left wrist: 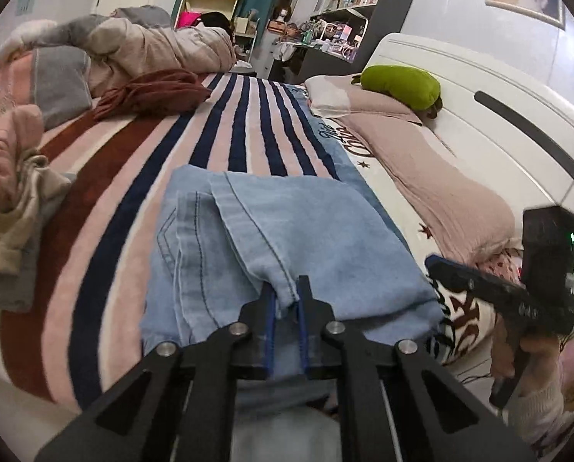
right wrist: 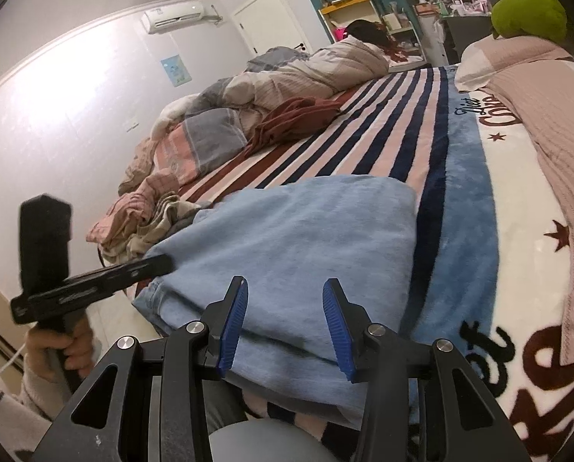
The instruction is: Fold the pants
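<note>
Light blue denim pants [left wrist: 317, 227] lie folded on the striped blanket near the bed's front edge. My left gripper [left wrist: 287, 294] is shut on a stitched hem of the pants at their near edge, with denim pinched between the blue pads. In the right wrist view the same pants [right wrist: 306, 238] spread out ahead, and the left gripper [right wrist: 163, 263] touches their left side. My right gripper [right wrist: 285, 296] stands open low over the near edge of the pants; its blue pads [right wrist: 234, 319] are apart from the fabric. From the left wrist view the right gripper [left wrist: 443, 266] sits just right of the pants.
A striped blanket [left wrist: 225, 134] covers the bed. Rumpled clothes [left wrist: 14, 200] pile up at the left, a maroon garment [left wrist: 152, 92] and a quilt [left wrist: 164, 46] lie further back. A pink pillow [left wrist: 433, 177] with a green plush [left wrist: 402, 86] sits by the white headboard [left wrist: 498, 107].
</note>
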